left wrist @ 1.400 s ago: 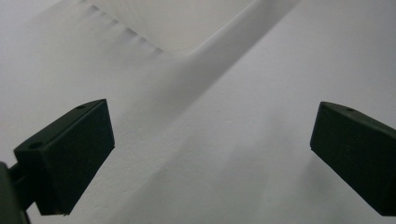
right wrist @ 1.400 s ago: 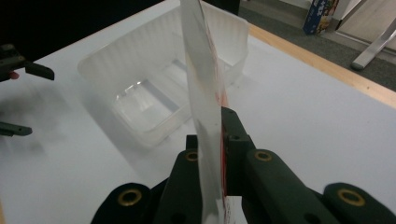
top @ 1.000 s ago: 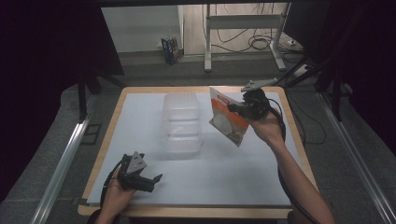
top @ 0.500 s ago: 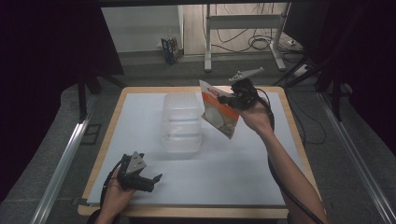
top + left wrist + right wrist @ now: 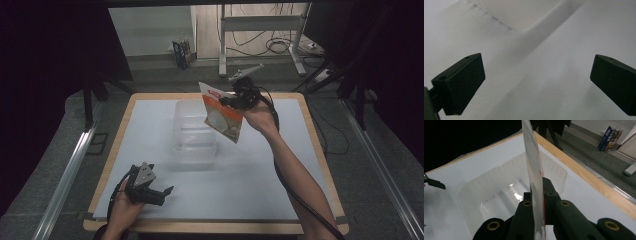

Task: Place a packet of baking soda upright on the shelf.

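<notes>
My right gripper (image 5: 226,102) is shut on a flat orange-and-white packet (image 5: 221,112), which hangs in the air beside the right rim of a clear plastic tub (image 5: 194,131). In the right gripper view the packet (image 5: 533,167) stands edge-on between the two black jaws, right above the tub's hollow (image 5: 506,195). My left gripper (image 5: 164,192) rests near the table's front left corner, jaws wide open with nothing between them. The left gripper view shows bare white tabletop between its fingers (image 5: 461,82) and a corner of the tub (image 5: 519,12) farther off.
The white tabletop (image 5: 260,170) has a wooden edge (image 5: 320,150) all round. Behind the table are a desk frame with cables (image 5: 265,40) and a small blue carton (image 5: 181,52) on the floor. The left gripper's tip (image 5: 435,183) shows at the right gripper view's left edge.
My right hand has carried the packet leftward and a little up, from right of the tub to its right rim. The left hand has kept still.
</notes>
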The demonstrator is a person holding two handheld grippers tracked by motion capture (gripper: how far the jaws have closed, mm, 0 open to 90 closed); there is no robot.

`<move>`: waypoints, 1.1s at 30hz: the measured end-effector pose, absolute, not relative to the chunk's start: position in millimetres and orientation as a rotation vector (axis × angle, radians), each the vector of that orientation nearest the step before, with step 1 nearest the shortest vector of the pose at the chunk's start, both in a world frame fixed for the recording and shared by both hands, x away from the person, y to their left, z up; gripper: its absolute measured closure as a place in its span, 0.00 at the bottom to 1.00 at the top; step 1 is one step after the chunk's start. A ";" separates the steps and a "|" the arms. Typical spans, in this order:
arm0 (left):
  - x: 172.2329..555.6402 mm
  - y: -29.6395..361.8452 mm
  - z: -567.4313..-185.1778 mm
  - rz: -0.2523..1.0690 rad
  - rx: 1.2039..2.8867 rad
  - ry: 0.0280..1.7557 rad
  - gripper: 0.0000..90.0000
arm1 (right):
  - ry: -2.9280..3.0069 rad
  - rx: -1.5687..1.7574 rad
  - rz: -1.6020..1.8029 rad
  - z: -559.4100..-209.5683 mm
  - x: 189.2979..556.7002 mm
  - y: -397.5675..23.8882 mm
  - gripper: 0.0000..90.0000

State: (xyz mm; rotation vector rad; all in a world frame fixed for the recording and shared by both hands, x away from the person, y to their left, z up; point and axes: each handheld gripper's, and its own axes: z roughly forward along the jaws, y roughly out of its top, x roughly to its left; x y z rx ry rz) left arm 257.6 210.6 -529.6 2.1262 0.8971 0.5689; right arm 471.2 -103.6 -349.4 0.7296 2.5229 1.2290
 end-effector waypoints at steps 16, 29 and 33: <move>257.6 210.3 -529.7 0.565 2.130 0.891 0.00 | 2.595 0.660 1.209 -358.5 490.3 -53.1 0.99; 257.3 210.1 -529.5 0.562 2.130 0.884 0.00 | 2.624 0.590 1.221 -365.3 494.8 -6.8 0.98; 257.1 210.5 -529.4 0.562 2.126 0.885 0.00 | 2.633 0.591 1.211 -373.6 495.7 2.0 0.98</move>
